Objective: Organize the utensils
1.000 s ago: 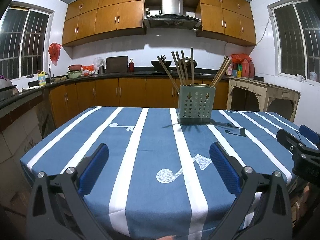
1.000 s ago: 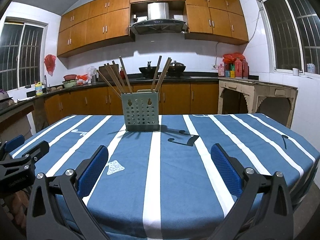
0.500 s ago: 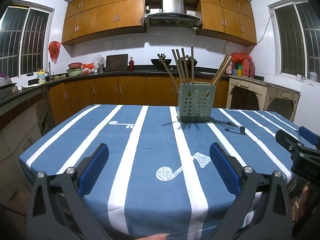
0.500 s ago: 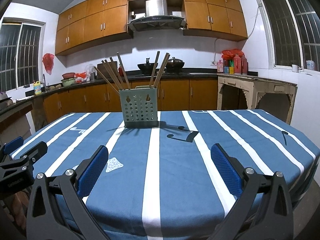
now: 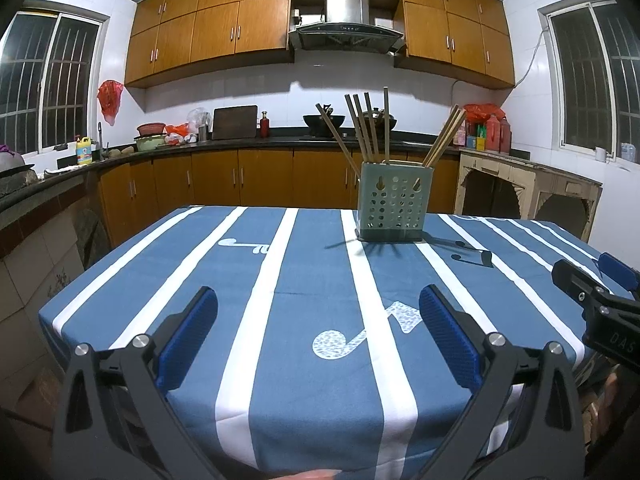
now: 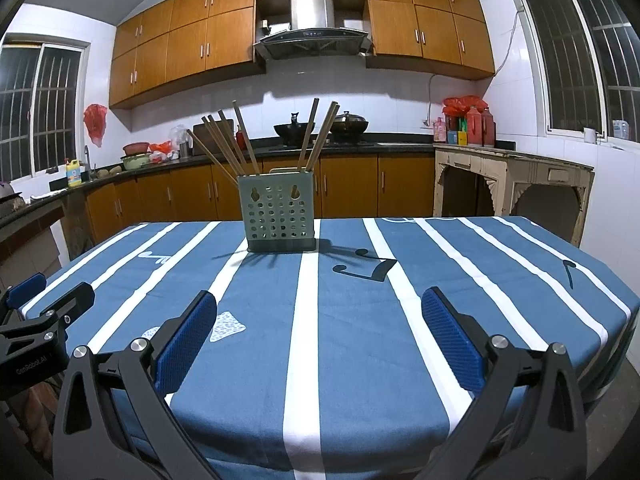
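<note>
On the far half of the table (image 5: 132,280), which is covered by a blue cloth with white stripes and music notes, a grey-green holder (image 5: 393,203) with round holes is placed upright. Several wooden chopsticks (image 5: 370,128) are kept inside it; most of them are leaned to the left side, and a few are leaned to the right. No other utensil is seen on the cloth. At the near edge of the table the left gripper (image 5: 318,320) is held with its jaws wide apart, and nothing is gripped between the blue pads (image 5: 448,336). The right gripper (image 6: 320,320) is held in the same way beside it, also spread wide and with nothing between its fingers. Both grippers are kept well apart from the holder. Behind the table, brown cabinets (image 6: 224,40) and a steel hood (image 6: 312,20) are seen on the white wall.
</note>
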The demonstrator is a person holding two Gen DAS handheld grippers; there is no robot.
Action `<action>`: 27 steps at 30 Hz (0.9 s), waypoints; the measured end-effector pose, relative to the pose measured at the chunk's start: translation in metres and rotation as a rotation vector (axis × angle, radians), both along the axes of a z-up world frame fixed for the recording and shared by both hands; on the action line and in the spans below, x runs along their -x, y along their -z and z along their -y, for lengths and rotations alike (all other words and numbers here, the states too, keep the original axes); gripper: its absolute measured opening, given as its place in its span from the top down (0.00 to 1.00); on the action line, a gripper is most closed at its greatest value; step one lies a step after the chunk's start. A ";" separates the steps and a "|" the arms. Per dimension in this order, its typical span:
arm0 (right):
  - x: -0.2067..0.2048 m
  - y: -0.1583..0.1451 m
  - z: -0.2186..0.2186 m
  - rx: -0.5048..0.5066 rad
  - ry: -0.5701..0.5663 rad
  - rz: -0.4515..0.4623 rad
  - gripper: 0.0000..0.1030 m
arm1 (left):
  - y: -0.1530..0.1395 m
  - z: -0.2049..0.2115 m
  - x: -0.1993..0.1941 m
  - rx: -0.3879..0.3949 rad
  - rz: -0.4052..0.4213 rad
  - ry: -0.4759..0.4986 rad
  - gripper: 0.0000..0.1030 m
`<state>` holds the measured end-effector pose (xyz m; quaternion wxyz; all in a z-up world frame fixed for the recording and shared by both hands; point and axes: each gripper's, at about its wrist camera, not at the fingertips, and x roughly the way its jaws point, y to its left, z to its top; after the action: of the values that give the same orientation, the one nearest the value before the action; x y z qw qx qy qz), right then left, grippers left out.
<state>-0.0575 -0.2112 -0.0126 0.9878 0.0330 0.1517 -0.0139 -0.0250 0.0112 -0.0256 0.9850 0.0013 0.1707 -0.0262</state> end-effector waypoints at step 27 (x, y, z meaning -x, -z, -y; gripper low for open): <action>0.003 0.008 0.002 -0.002 -0.002 -0.008 0.02 | 0.001 0.000 0.001 0.001 -0.003 0.000 0.04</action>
<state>-0.0605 -0.2132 -0.0204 0.9871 0.0339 0.1558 -0.0130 -0.0260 0.0109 -0.0268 0.9847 0.0009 0.1723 -0.0262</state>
